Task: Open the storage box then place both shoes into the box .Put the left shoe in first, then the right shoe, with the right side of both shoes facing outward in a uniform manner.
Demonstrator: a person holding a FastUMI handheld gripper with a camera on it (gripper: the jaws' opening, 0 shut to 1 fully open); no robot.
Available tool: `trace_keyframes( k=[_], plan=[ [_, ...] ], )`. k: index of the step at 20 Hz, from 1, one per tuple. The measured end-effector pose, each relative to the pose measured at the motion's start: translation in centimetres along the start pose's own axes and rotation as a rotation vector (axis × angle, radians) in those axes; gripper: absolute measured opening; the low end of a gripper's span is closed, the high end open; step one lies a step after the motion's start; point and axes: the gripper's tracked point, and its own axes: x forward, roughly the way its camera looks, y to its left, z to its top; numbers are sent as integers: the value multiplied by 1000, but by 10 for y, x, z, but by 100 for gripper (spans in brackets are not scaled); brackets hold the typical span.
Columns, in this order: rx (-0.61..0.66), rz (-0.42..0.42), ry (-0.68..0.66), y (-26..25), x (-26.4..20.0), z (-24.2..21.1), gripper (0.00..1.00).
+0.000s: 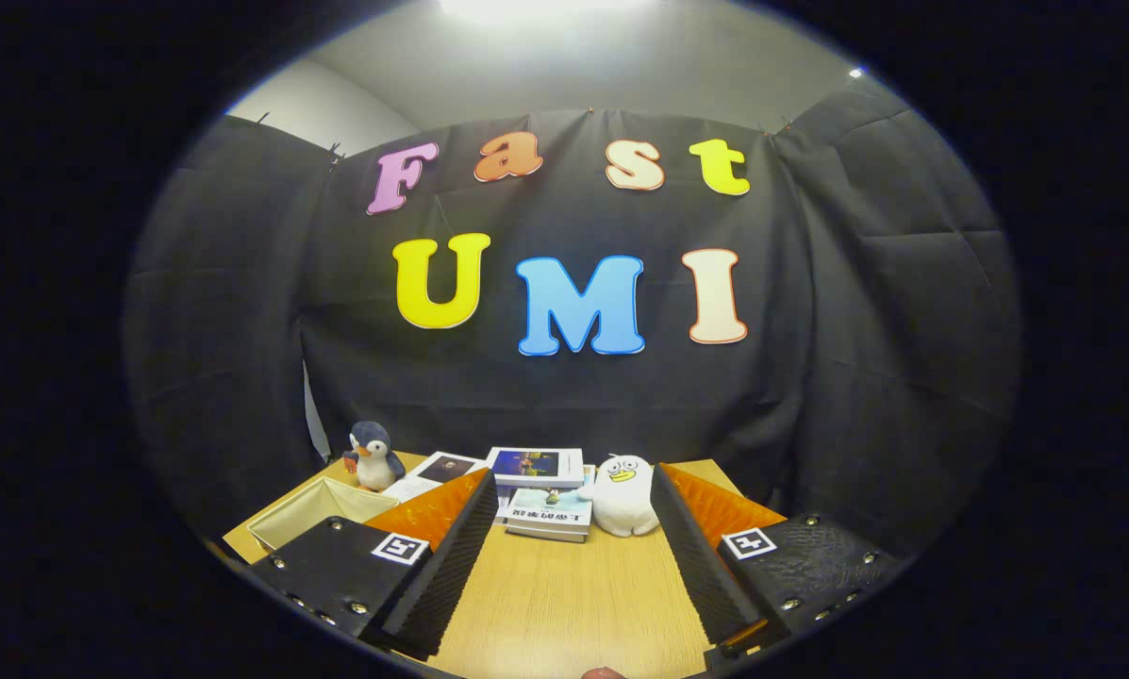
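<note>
Gripper (pixel 573 486) spread wide over bare table (pixel 573 604) — books (pixel 545 490) and white plush (pixel 622 495) just beyond.

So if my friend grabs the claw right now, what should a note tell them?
Claw: open, holding nothing, with bare wooden table between its fingers.
Beyond the fingers: a stack of books, a white duck plush and a penguin plush.
A beige fabric bin sits open behind the left finger; I can't tell if it is the storage box.
Done: nothing visible.
Left: find the shoes, open the box, put the left shoe in, then the right.
</note>
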Motion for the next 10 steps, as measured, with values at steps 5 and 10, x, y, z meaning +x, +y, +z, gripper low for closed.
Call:
trace_keyframes(
  k=[5, 10],
  plan=[
    [-37, -17, -36, -3, 5, 4, 98],
    [-6, -14, -82, -7, 3, 16, 98]
  ],
)
